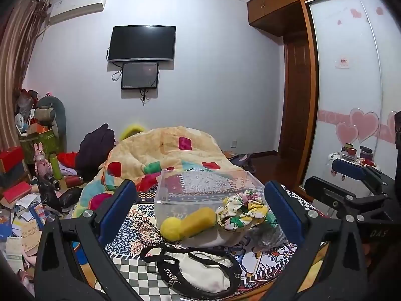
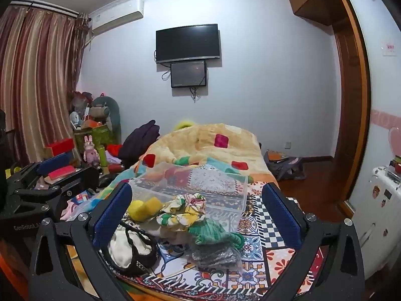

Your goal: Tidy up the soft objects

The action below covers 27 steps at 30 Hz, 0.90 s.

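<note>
Both the left gripper (image 1: 200, 208) and right gripper (image 2: 198, 212) hover spread wide and hold nothing above the soft pile (image 2: 180, 213), which lies on the patterned cloth (image 2: 255, 271) against the clear bin's (image 1: 200, 188) near wall.

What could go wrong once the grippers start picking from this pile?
The floral fabric scrunchie and green knitted piece overlap, so one grasp may drag both. The clear plastic box looks light and could slide if bumped. The black-trimmed white pouch lies near the table edge.
</note>
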{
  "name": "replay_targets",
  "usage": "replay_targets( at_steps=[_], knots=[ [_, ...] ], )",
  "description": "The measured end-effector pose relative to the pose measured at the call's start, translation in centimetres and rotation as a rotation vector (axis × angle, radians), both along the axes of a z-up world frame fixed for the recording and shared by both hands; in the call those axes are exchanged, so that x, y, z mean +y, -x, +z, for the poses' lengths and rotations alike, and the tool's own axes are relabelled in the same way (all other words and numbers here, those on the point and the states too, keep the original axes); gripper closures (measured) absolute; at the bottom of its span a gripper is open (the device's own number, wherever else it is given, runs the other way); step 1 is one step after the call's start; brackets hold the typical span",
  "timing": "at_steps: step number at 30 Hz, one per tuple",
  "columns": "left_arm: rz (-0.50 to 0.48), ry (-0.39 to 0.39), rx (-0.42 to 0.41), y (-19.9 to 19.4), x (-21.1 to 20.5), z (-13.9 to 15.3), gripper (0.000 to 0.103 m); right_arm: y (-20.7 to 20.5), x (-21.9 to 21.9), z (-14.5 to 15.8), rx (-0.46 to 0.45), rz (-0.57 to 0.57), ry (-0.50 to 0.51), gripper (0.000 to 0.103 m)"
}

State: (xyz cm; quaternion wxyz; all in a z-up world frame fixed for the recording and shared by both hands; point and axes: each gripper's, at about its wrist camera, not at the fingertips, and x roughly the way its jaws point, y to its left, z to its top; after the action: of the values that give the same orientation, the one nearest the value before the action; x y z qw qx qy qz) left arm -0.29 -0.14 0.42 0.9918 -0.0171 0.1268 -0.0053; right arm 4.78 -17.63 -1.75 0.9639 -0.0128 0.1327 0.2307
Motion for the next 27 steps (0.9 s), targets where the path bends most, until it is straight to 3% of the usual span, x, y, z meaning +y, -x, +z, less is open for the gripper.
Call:
replay_targets(
  at_steps=[27],
  knots=[
    [-0.008,0.006,0.008,-0.02,0.19,-0.53,0.0,0.43,0.34,0.17,-0.003,0.01,-0.004,0.0]
  ],
)
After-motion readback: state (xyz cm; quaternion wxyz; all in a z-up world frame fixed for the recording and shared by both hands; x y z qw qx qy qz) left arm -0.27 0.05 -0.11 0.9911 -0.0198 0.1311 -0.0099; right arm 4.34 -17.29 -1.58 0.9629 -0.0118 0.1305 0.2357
